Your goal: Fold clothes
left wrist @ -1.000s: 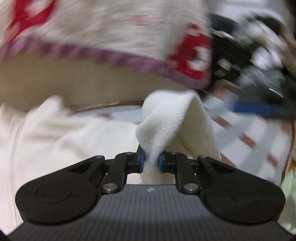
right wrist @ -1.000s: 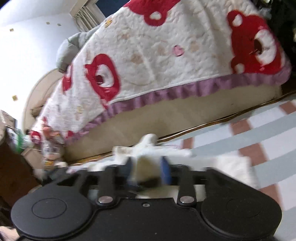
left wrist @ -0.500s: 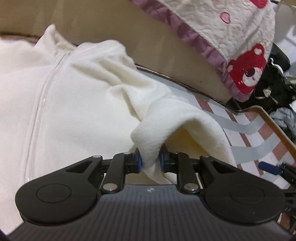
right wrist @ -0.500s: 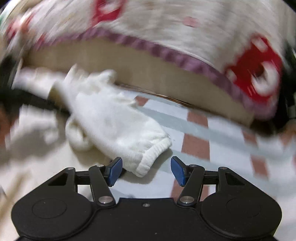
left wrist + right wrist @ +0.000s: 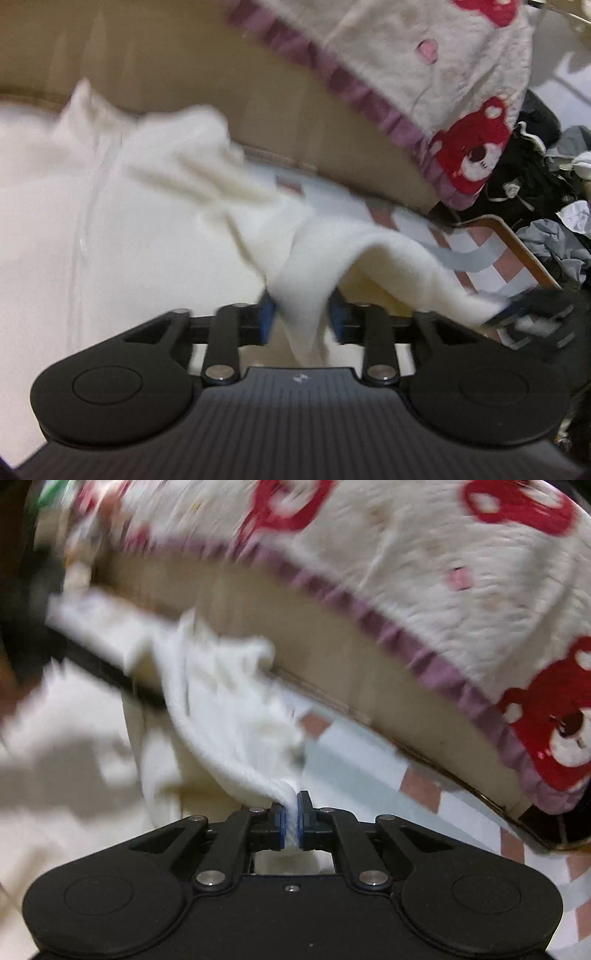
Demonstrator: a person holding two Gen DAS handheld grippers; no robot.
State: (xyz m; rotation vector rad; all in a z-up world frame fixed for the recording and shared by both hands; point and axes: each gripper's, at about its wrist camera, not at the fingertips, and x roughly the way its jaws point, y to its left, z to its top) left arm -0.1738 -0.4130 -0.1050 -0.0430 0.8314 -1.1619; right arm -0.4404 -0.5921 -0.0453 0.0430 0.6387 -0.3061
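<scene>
Both grippers, left (image 5: 301,317) and right (image 5: 290,825), pinch the white jacket (image 5: 155,229), lifting its 3 o'clock sleeve, likely to fold inward.

The garment (image 5: 129,236) is cream-white fleece. The grippers (image 5: 290,825) are black with blue pads (image 5: 266,317). The quilt (image 5: 424,572) is off-white with red bear motifs, small pink hearts and a purple ruffled border. The mat (image 5: 476,258) shows white, grey and dusty-pink checks.

Motion blur smears the cream fleece garment (image 5: 229,716) and bear-print quilt (image 5: 424,572), whose top edge is cropped.
</scene>
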